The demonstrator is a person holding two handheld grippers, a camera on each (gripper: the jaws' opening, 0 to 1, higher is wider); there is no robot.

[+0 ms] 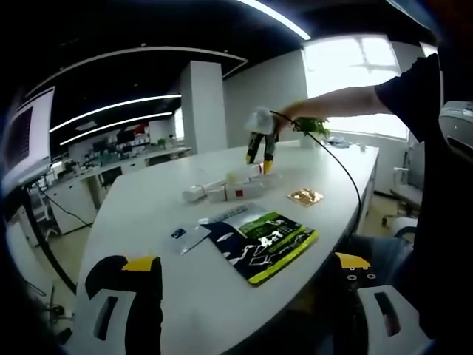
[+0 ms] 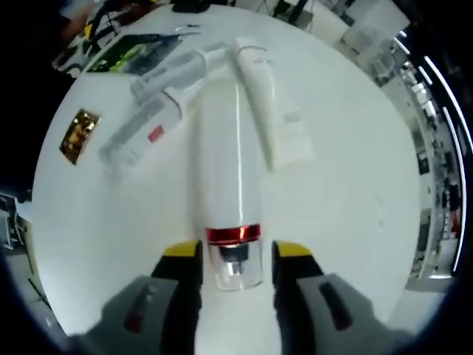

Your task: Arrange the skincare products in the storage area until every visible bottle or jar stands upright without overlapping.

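Observation:
Several white skincare bottles lie in a heap at the middle of the white table. In the right gripper view a tall white bottle with a red band and a clear cap lies pointing at the camera. My right gripper is open, its jaws flanking the cap with narrow gaps on both sides. Beside that bottle lie a white tube and a bottle with a red label. In the left gripper view the right gripper hangs over the heap. My left gripper is wide open at the table's near edge, holding nothing.
A black and green packet lies near the front edge, with a small card to its left. A gold square rests right of the heap. A person's arm and a cable reach over the table. Office desks stand behind.

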